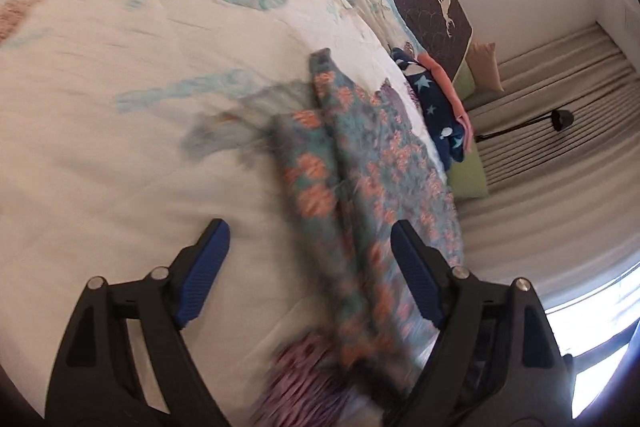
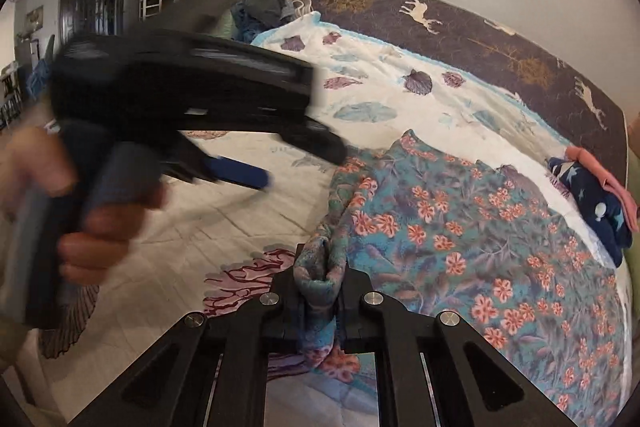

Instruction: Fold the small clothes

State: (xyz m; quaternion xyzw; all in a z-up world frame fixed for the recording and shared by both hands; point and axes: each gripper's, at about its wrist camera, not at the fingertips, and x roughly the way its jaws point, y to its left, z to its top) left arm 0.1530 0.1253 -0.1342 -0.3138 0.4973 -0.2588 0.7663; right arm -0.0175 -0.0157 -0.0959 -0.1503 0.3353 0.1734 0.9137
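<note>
Floral garment (image 2: 460, 247) lies spread on the shell-print bedspread (image 1: 120, 167), toward the bed's right edge as the right wrist view frames it; teal ground, orange flowers. Right gripper (image 2: 320, 301) — fingers pressed together on a bunched fold of that garment's near edge, cloth pinched and hanging out between them. Left wrist view shows none of that pinch; it shows the garment (image 1: 360, 187) blurred, with a narrow fold lying along its left side. Left gripper (image 1: 310, 275) has its blue-padded fingers (image 1: 206, 267) spread wide, nothing pressed between them, the cloth passing beneath the gap. Only the right wrist view catches the left gripper from outside (image 2: 248, 175) — a blurred hand (image 2: 100, 223) around its handle, held above the bedspread left of the garment. Dark star-print clothes (image 2: 592, 203) with a pink piece sit at the bed's far edge, apart from the garment, seen in both views. Deer-print mattress (image 2: 500, 47) stands behind.
</note>
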